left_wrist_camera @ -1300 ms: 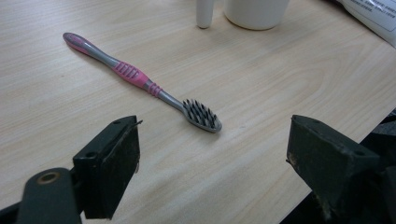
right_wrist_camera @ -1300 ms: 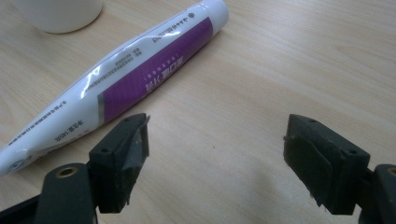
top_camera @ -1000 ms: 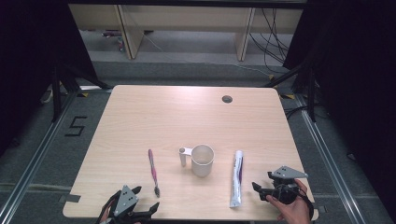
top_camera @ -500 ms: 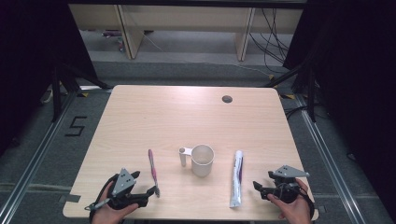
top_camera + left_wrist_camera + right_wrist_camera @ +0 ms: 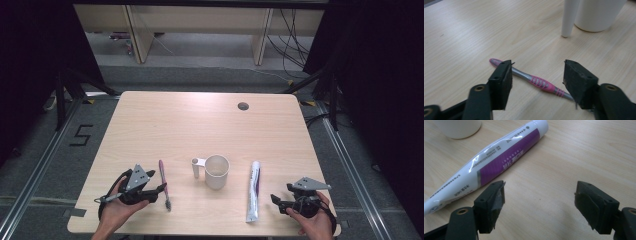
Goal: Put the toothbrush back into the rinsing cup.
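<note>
The left gripper (image 5: 537,86), its jaws just closing but not yet touching, straddles the pink toothbrush (image 5: 541,83) lying between its fingers (image 5: 501,82), so the pick-up step calls for clamping its handle, while the right gripper (image 5: 540,203) stands released beside the toothpaste tube (image 5: 499,157).

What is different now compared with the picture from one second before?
The left gripper came up the table to the toothbrush; its jaws have just been closing, with the handle between them but not yet pinched. The right gripper, the toothpaste tube and the mug stayed as they were.
</note>
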The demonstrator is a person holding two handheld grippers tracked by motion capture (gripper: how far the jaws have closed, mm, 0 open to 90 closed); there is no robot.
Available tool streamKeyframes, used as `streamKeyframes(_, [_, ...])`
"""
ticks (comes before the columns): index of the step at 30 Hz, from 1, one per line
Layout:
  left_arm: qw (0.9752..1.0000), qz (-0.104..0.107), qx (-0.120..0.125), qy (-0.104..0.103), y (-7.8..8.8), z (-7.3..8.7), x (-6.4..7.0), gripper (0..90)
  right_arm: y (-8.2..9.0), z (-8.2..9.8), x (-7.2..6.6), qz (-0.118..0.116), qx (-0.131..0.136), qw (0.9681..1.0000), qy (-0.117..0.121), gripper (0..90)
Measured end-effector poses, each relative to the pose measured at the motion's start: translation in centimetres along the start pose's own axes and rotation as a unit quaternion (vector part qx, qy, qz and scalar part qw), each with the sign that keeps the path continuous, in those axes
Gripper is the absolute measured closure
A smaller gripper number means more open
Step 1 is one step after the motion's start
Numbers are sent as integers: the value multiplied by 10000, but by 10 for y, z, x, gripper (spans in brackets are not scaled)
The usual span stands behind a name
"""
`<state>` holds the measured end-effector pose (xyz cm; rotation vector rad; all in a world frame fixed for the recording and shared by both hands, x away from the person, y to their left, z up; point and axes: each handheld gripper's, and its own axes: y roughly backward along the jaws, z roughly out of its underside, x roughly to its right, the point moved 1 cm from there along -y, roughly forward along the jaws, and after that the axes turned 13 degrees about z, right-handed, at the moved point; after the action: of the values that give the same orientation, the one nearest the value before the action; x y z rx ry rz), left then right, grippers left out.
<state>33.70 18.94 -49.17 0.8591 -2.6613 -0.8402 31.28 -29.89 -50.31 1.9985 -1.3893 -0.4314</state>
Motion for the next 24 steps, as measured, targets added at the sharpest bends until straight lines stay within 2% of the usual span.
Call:
streamKeyframes(1, [10000, 0, 0, 0, 0, 0, 0, 492, 0, 0, 0, 0, 0, 10000, 0, 253])
streamKeyframes(2, [9999, 13, -92, -99, 0, -1, -3, 492, 0, 0, 0, -1, 2, 10000, 5, 253])
streamKeyframes(3, [9996, -6, -80, -279, -1, -3, -6, 601, 0, 0, 0, -8, 0, 10000, 1, 253])
streamKeyframes(4, [9992, -15, -91, -399, -3, -4, -8, 601, 0, 0, 0, -8, 0, 10000, 1, 253])
streamKeyframes(6, [9985, 5, -181, -509, -7, -6, -10, 679, 0, 0, 0, -11, -1, 10000, -5, 253])
streamKeyframes(8, [9985, 55, -215, -507, -13, -8, -10, 752, 0, 0, 0, -9, -19, 10000, 10, 254])
streamKeyframes(10, [9977, 67, -351, -583, -17, -10, -13, 806, 0, 0, 0, -7, -23, 10000, 18, 254])
streamKeyframes(11, [9977, 69, -390, -553, -22, -11, -15, 847, 0, 0, 0, -4, -20, 10000, 15, 254])
streamKeyframes(14, [9976, 58, -421, -541, -27, -13, -19, 889, 0, 0, -1, -14, -5, 10000, 37, 256])
streamKeyframes(18, [9978, 29, -468, -470, -36, -16, -26, 894, -1, 0, -1, -37, -7, 10000, 74, 256])
streamKeyframes(20, [9968, -8, -609, -519, -39, -18, -32, 894, -1, -1, -1, -64, 5, 10000, 50, 257])
streamKeyframes(24, [9962, -53, -751, -445, -46, -21, -42, 894, -1, 0, -2, -26, 12, 10000, 74, 258])
